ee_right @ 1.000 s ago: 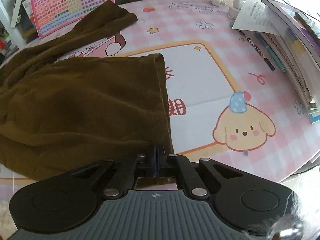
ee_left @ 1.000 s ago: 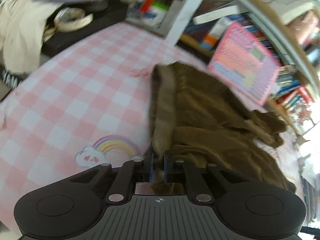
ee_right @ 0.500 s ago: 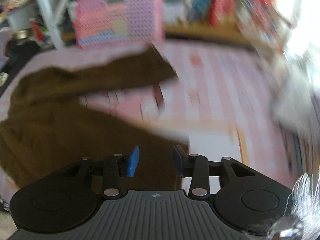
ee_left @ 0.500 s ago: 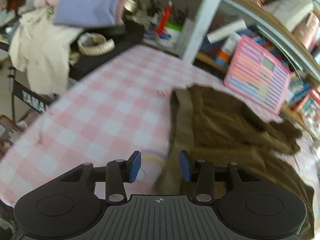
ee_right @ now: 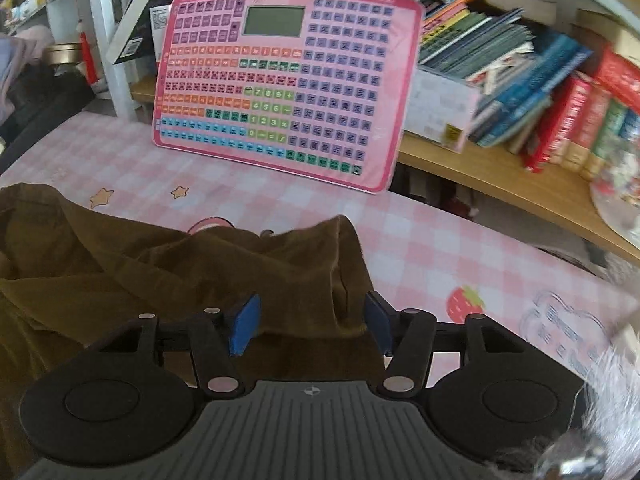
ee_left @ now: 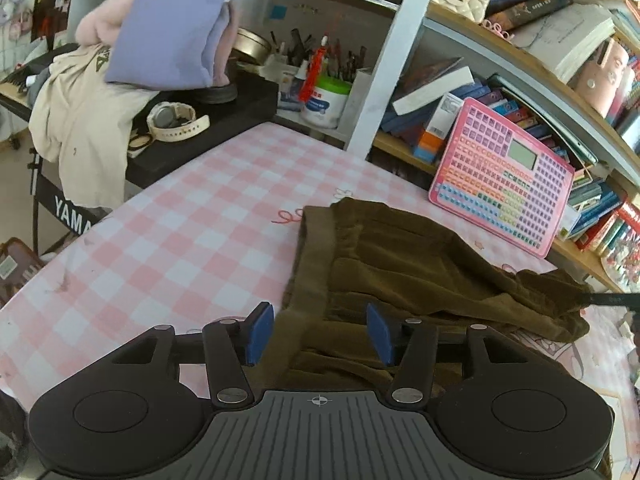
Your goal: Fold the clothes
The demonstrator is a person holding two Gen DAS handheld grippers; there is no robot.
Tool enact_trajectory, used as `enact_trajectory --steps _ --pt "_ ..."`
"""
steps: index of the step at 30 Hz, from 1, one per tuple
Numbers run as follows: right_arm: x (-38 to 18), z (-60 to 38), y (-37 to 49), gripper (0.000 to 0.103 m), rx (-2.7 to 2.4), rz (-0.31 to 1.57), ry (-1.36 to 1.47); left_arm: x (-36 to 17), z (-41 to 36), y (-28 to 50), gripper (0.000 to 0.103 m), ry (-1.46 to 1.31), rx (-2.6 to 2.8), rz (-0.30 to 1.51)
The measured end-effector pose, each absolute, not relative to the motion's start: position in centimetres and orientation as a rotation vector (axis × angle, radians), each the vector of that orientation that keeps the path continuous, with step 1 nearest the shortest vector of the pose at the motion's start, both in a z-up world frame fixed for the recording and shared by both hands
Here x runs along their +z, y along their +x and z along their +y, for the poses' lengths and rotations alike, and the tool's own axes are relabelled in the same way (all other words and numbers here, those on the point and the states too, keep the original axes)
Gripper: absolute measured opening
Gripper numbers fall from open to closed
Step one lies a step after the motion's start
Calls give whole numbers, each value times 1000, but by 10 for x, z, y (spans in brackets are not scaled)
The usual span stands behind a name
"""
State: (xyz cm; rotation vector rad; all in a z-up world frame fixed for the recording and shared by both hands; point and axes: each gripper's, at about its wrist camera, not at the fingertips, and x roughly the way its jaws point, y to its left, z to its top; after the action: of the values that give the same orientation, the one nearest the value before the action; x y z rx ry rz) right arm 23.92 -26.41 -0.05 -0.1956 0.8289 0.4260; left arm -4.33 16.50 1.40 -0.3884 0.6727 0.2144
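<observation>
the brown trousers (ee_left: 400, 256) lie folded on the pink checked table (ee_left: 168, 240), waistband toward the left gripper (ee_left: 319, 334), whose jaws are spread above it. the right gripper (ee_right: 306, 326) hangs over a trouser leg end, jaws spread too. a pink keyboard toy (ee_right: 280, 80) leans on the bookshelf (ee_right: 500, 184).

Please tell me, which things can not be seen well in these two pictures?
- Brown garment: near part hidden behind the left gripper body, left wrist view.
- Books at right: motion-blurred, titles unreadable, right wrist view.
- Pink keyboard toy: key labels too small.
</observation>
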Motion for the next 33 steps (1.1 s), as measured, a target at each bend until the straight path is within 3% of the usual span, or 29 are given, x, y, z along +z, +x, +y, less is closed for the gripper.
enact_trajectory --steps 1,2,3,5,8,14,16,19,23,26,31,33 --pt "-2 -264 243 50 447 828 -191 14 163 -42 52 -385 214 675" --pt "-4 -265 244 34 470 832 -188 14 161 -40 52 -383 214 678" --pt "-4 -265 244 12 505 844 -187 15 160 -38 52 -380 215 680" --pt "-3 -264 240 8 551 877 -206 15 158 -33 52 -373 216 679" --pt "26 -273 217 7 682 848 -117 18 159 -24 52 -365 215 666" --pt "119 -328 165 6 802 407 406 21 168 -8 52 -369 237 647" --pt "123 -320 184 6 680 407 368 19 169 -2 52 -369 235 652" --pt "102 -302 234 6 395 519 247 19 165 1 52 -370 218 650" --pt "40 -291 283 30 176 702 65 18 160 0 52 -355 194 665" --pt "22 -302 269 36 151 745 67 17 163 -4 52 -355 200 665" --pt "-11 -313 234 32 168 859 27 10 177 4 47 -394 226 671" --pt "-27 -310 217 22 167 918 -14 9 177 13 47 -392 215 672"
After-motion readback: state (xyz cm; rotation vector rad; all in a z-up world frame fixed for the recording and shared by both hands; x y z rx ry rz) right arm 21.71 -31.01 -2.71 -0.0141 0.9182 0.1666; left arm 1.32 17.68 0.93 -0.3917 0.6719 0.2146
